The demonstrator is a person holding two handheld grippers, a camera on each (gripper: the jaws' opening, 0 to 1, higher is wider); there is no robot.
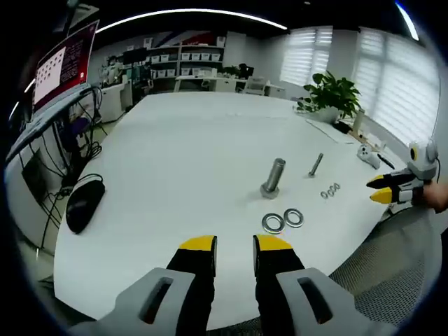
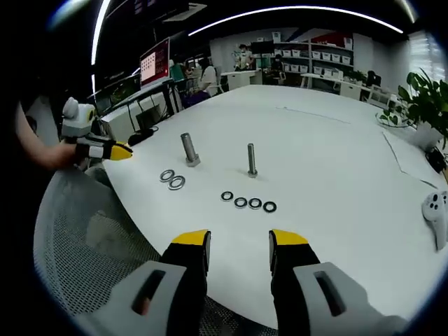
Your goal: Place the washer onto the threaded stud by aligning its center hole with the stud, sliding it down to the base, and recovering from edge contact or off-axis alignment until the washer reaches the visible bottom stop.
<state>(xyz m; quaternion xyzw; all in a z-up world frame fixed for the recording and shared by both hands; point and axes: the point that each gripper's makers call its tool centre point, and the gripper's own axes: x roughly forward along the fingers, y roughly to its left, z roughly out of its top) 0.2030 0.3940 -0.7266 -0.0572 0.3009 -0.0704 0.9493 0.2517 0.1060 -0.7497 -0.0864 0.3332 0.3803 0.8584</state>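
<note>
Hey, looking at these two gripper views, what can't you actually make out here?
- Threads on the two studs: too small in both views.
- Text on the monitor: blurred in the left gripper view.
- Controller: cut by the right gripper view's edge.
- Small washers: count unclear in the left gripper view, too tiny.

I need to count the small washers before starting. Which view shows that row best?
The right gripper view: the four small dark metal washers lie in a clear row, each separate, in front of the thin upright stud. In the left gripper view they appear tiny, bunched and hard to count.
</note>
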